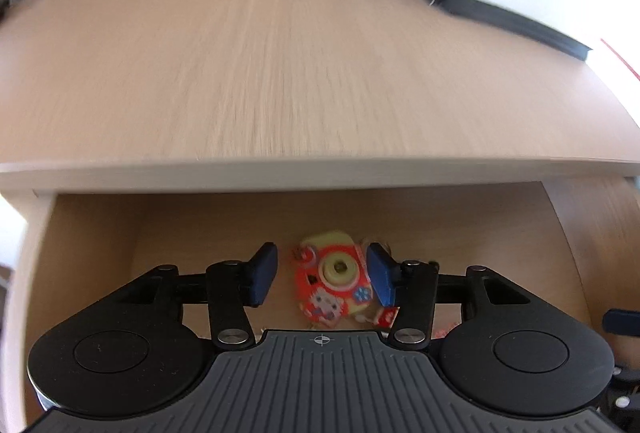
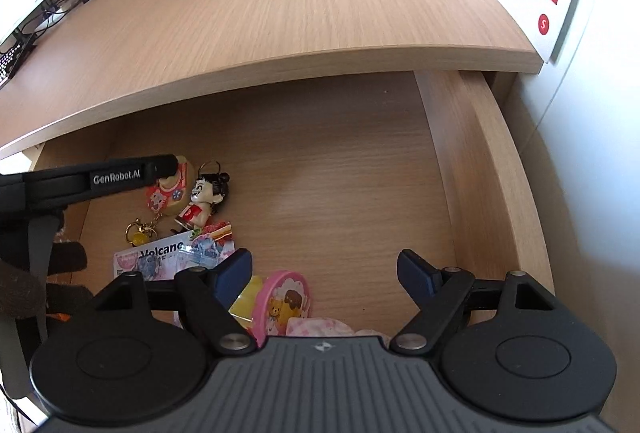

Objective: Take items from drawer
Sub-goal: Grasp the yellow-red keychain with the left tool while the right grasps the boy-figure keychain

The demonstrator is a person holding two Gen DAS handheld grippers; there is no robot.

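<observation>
Nearest the left wrist lens, the left gripper (image 1: 322,275) is hanging inside the open light-wood drawer (image 1: 92,233) with its blue-padded jaws spread, and the red and yellow toy camera with cartoon stickers (image 1: 334,283) is lying between them; its right side looks to be touching or just beside the right pad, though the blur leaves contact unclear, while a gap is showing at the left pad. Just below that toy, a small red and white packet (image 1: 385,316) is peeking out beside the right finger. Over on the other side, the right gripper (image 2: 324,269) is also standing with jaws wide apart and holding nothing above the drawer floor. Close under its left finger, a round pink case with a cartoon bear (image 2: 284,303) is lying beside a yellow wrapper (image 2: 246,299). Farther ahead and to its left are sitting a dark-haired figurine in a red outfit (image 2: 202,199), a gold keyring with a yellow charm (image 2: 140,231) and a printed card reading "Volcano" (image 2: 160,257). Beyond both tools, the wood-grain desktop (image 2: 248,5) is overhanging the drawer.
</observation>
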